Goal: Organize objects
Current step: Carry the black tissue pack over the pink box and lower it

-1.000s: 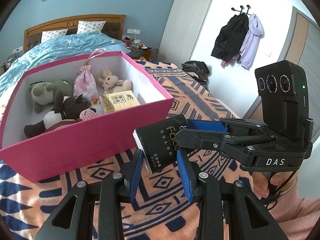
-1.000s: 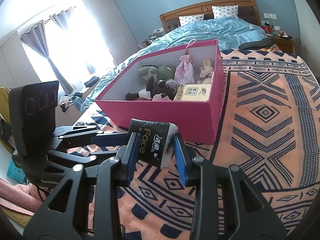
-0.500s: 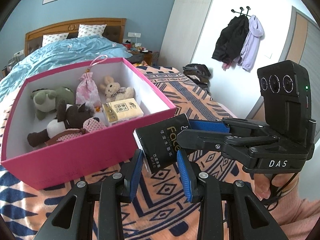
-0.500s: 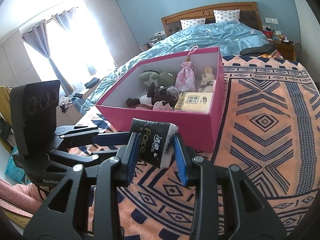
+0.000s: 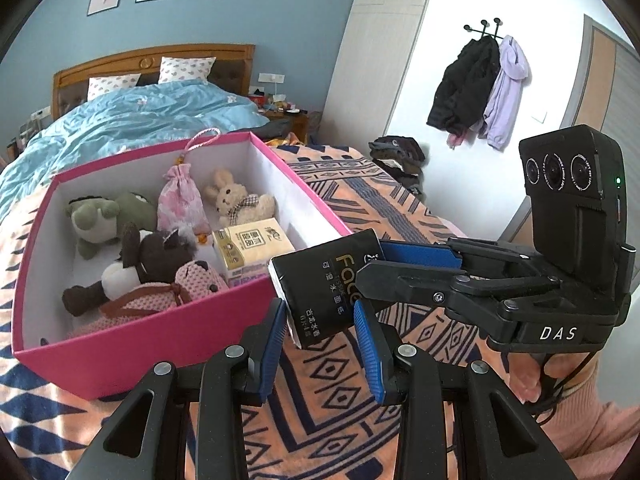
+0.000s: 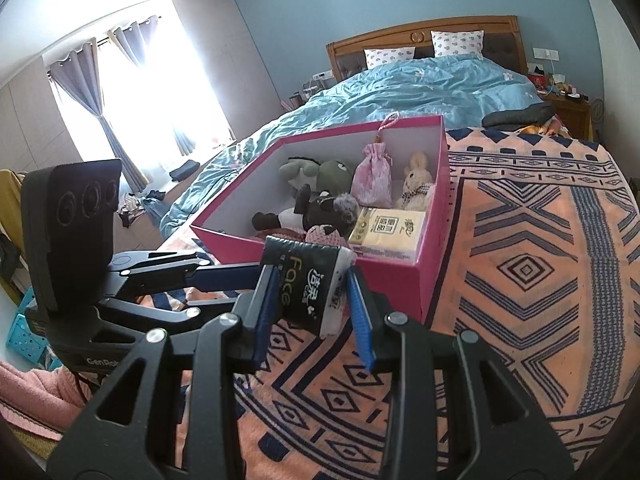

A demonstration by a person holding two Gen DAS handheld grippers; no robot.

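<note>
A black tissue pack [image 5: 326, 286] marked "Face" is held in the air between both grippers, just in front of the near wall of a pink box [image 5: 132, 344]. My left gripper [image 5: 320, 338] is shut on the pack's near end. My right gripper [image 6: 314, 306] is shut on its other end [image 6: 308, 286] and comes in from the right in the left wrist view [image 5: 374, 264]. The box [image 6: 434, 264] holds several plush toys [image 5: 148, 256], a pink pouch [image 5: 180, 200] and a yellow tissue pack [image 5: 250, 244].
The box stands on an orange and navy patterned blanket [image 6: 532, 280] on a bed. A blue duvet [image 6: 408, 92] and headboard lie behind. Coats [image 5: 480, 84] hang on the right wall. A window with curtains [image 6: 120, 92] is at left.
Both grippers have risen with the black tissue pack and moved closer to the box, so more of the box's inside shows. Both still hold the pack.
</note>
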